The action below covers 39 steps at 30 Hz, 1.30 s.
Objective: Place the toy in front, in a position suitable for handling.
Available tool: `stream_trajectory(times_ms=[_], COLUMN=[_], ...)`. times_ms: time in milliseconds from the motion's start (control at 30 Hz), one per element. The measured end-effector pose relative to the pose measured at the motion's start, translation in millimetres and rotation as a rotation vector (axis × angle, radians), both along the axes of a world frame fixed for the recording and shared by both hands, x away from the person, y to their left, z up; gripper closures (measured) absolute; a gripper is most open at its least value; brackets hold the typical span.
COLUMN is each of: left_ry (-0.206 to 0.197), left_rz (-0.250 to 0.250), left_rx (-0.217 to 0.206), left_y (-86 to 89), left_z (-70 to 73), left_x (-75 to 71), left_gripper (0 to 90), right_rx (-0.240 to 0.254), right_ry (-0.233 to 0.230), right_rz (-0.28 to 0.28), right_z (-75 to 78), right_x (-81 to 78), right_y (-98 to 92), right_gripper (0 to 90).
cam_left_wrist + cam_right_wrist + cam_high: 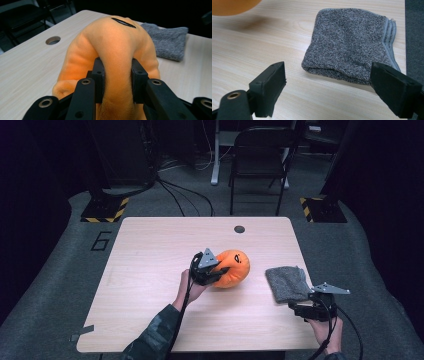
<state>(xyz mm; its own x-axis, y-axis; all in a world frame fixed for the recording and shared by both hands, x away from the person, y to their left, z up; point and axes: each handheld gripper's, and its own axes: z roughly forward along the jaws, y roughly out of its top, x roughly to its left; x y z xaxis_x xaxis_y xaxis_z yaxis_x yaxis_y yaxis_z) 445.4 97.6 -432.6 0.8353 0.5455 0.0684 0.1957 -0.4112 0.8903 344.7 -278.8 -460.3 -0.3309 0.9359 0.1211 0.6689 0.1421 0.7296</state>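
A dim room with a dark folding chair [260,155] and trailing floor cables is seen behind the pale wooden table [150,270]; near the table's middle a soft orange plush pumpkin with a black stitched face [232,268] is gripped, a fold of its fabric pinched between the jaws of the left gripper [216,270], which are clenched on it; the step in hand is judged to be the pick-up of the plush, and a steady lift without loss of the pinched fold is called for next; the right gripper [300,309] is held with jaws spread wide, nothing touched, just short of the folded grey knitted cloth [352,42] near the table's right edge.
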Motion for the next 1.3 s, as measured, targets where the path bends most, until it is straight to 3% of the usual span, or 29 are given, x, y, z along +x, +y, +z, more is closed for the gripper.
stream_trajectory(times_ms=[300,600,833,867,933,1000,1100,1133,1300], left_ry=[-0.049,-0.002,0.042,0.056,0.056,0.073,0.098,0.099,0.107], left_rz=[-0.167,-0.226,-0.271,-0.274,-0.28,-0.269,-0.234,-0.219,-0.174], left_rx=[0.097,0.151,0.214,0.186,0.185,0.163,0.076,0.07,0.069], left_y=[-2.8,-1.9,-1.8,-0.3,1.4,2.9,7.2,9.2,15.5], left_z=[6.2,-1.7,-22.9,-25.4,-24.7,-22.1,-14.7,-9.9,3.4], left_x=[-4.1,2.7,14.8,16.6,17.7,17.6,15.0,12.8,-2.8], left_gripper=[70.1,67.9,64.4,62.1,56.7,42.5,23.1,18.6,13.6], right_rx=[-0.007,-0.023,-0.024,-0.028,-0.03,-0.029,-0.023,-0.025,-0.027], right_ry=[0.012,0.018,0.021,0.025,0.027,0.019,0.015,0.015,0.012], right_rz=[0.014,0.013,0.013,0.014,0.017,0.02,0.015,0.019,0.012], right_z=[-3.4,-5.5,-8.4,-8.8,-9.0,-7.7,-5.4,-4.9,-3.6], right_x=[2.8,3.4,5.1,5.4,5.8,5.5,4.0,3.8,5.4], right_y=[4.3,2.1,2.1,2.7,3.7,3.9,3.4,2.4,0.6], right_gripper=[13.0,13.0,13.0,13.0,12.9,12.9,12.9,12.9,12.9])
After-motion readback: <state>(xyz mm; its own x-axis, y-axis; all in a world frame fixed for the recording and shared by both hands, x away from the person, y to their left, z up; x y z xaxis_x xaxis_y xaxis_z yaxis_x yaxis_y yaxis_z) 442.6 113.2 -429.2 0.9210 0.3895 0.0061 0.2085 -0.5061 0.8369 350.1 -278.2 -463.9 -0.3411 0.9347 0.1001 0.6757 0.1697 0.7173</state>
